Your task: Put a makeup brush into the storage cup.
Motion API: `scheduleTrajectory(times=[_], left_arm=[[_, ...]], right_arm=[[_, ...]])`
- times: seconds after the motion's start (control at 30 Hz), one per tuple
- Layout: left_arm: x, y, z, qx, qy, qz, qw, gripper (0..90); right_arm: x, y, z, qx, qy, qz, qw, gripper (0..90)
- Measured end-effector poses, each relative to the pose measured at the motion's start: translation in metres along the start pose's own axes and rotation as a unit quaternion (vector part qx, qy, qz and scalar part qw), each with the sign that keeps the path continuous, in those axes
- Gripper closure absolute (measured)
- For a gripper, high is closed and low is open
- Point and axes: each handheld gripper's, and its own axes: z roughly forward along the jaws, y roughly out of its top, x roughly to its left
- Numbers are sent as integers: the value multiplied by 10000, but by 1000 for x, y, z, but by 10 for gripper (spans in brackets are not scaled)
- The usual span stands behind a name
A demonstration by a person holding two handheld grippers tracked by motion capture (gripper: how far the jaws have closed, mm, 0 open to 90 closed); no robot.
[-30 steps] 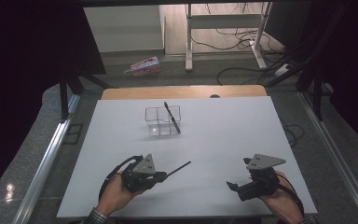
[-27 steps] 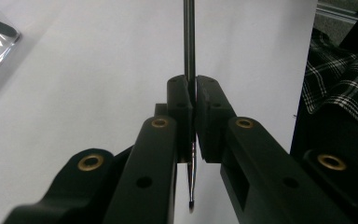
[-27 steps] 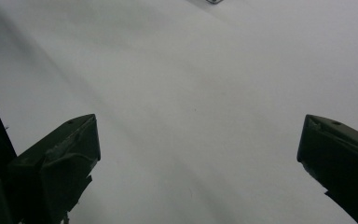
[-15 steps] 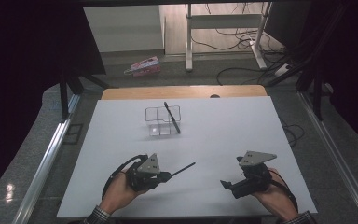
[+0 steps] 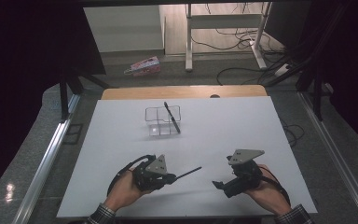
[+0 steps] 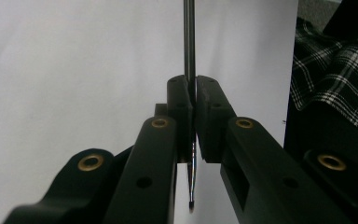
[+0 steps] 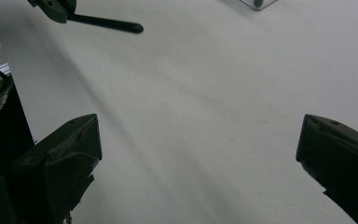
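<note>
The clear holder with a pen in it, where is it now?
In the high view the clear holder stands at the white table's far middle, beyond both tongs, apart from them.

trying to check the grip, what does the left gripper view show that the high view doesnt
Left gripper view alone: the left claw has its pads pressed on the pen, whose tip pokes out behind them, and a checked sleeve beside it. High view alone: a clear box holding a second pen, and the right claw. Both: the held pen and the white table.

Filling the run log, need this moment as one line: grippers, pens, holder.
left gripper: shut on pen | right gripper: open, holding nothing | clear holder: one pen inside, leaning | table: white
</note>
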Motion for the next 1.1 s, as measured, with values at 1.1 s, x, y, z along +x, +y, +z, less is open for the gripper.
scheduleTrajectory(times=[1.1], left_arm=[[-6, 21, 16, 323, -270, 459, 9981, 854]], right_arm=[[27, 38, 27, 614, 562, -784, 9934, 240]])
